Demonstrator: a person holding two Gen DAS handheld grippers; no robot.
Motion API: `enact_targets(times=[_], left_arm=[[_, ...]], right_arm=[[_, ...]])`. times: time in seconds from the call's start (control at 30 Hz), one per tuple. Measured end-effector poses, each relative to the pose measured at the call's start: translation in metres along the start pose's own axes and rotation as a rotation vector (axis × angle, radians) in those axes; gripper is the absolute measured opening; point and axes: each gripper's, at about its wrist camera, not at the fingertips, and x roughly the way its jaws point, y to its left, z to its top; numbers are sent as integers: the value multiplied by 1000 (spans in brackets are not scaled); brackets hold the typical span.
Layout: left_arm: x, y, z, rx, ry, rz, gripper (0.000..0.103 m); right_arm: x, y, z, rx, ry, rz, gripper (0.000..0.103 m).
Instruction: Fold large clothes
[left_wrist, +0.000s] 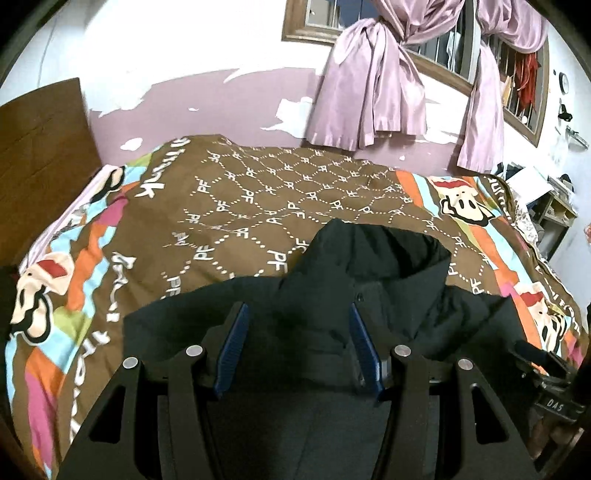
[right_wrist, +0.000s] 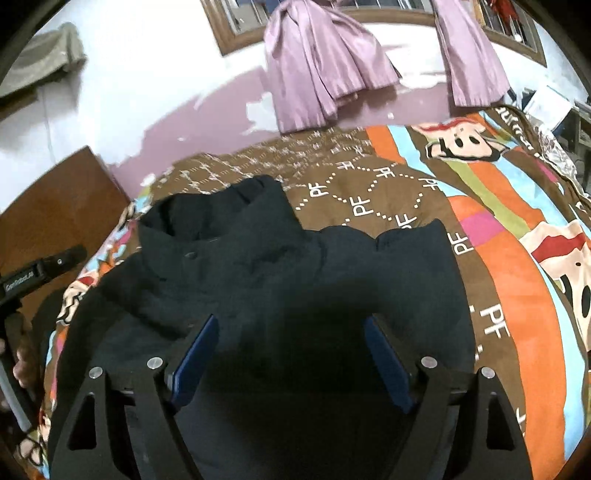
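A dark padded jacket (left_wrist: 369, 266) (right_wrist: 258, 258) lies spread on the bed, collar pointing toward the far wall. It rests on a brown patterned bedcover (left_wrist: 258, 192) (right_wrist: 498, 258) with cartoon borders. My left gripper (left_wrist: 297, 308) hovers over the jacket near its collar, blue pads apart and nothing pinched between them. My right gripper (right_wrist: 291, 319) hangs over the jacket's body with its jaws spread wide and empty. The right tool's body (left_wrist: 546, 369) shows at the left wrist view's right edge. The left tool (right_wrist: 33, 273), with a hand (right_wrist: 22, 365) on it, shows at the right wrist view's left edge.
A wooden headboard (left_wrist: 44, 129) (right_wrist: 66, 192) stands at the bed's left end. Tied purple curtains (left_wrist: 369, 92) (right_wrist: 317, 66) hang from a barred window on the far wall. Cluttered shelves (left_wrist: 546, 199) stand past the bed's right end.
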Motion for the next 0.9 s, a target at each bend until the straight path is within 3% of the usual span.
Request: enact_targets(times=[0.1, 0.23, 0.3, 0.4, 0.47, 0.5, 0.53, 0.57, 0.67, 0.77, 0.9], left_arm=[[20, -7, 12, 4, 8, -13, 50], [44, -6, 26, 14, 17, -13, 49], [54, -3, 30, 11, 17, 0, 47], [71, 5, 35, -12, 43, -18, 34], [82, 9, 35, -21, 83, -32, 12], [85, 10, 34, -31, 92, -46, 7], [83, 14, 31, -43, 81, -61, 5], [80, 18, 29, -57, 74, -75, 4], [62, 36, 20, -119, 53, -126, 3], [44, 53, 11, -166, 72, -171, 3], [19, 57, -6, -110, 106, -176, 3]], right_arm=[[21, 0, 27, 19, 24, -14, 80], [50, 0, 60, 88, -14, 10, 78], [62, 2, 73, 98, -28, 13, 70], [82, 4, 87, 130, -35, 29, 63], [97, 9, 90, 132, -17, 30, 60], [105, 11, 88, 123, -2, 16, 54], [112, 13, 84, 113, 14, 8, 34], [115, 14, 80, 105, 23, 11, 22], [101, 11, 70, 100, -26, 20, 14], [79, 7, 62, 94, -36, 46, 13], [48, 15, 52, -11, -13, 50, 10]])
